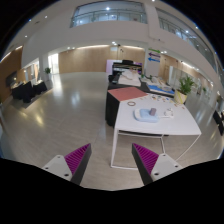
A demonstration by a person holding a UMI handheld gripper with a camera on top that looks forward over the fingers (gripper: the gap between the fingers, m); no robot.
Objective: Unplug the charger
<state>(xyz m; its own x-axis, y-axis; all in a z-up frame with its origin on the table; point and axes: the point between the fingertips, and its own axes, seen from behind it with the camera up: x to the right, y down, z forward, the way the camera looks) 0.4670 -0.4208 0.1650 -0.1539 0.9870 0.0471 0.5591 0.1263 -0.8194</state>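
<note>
Ahead of you, the floor [70, 115] is a polished, glossy surface that reflects the ceiling lights. The table [160, 125] has a smooth, matt white top on thin white legs. The gripper [110, 160] finger pads [78, 157] are magenta with a ribbed texture.

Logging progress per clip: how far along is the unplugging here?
Nothing looks done yet. The gripper is open and empty, its jaws spread, well back from the white table beyond them. Grey objects lie on the tabletop, but whether one is the charger cannot be told. Approach, grasp and unplugging all remain.
</note>
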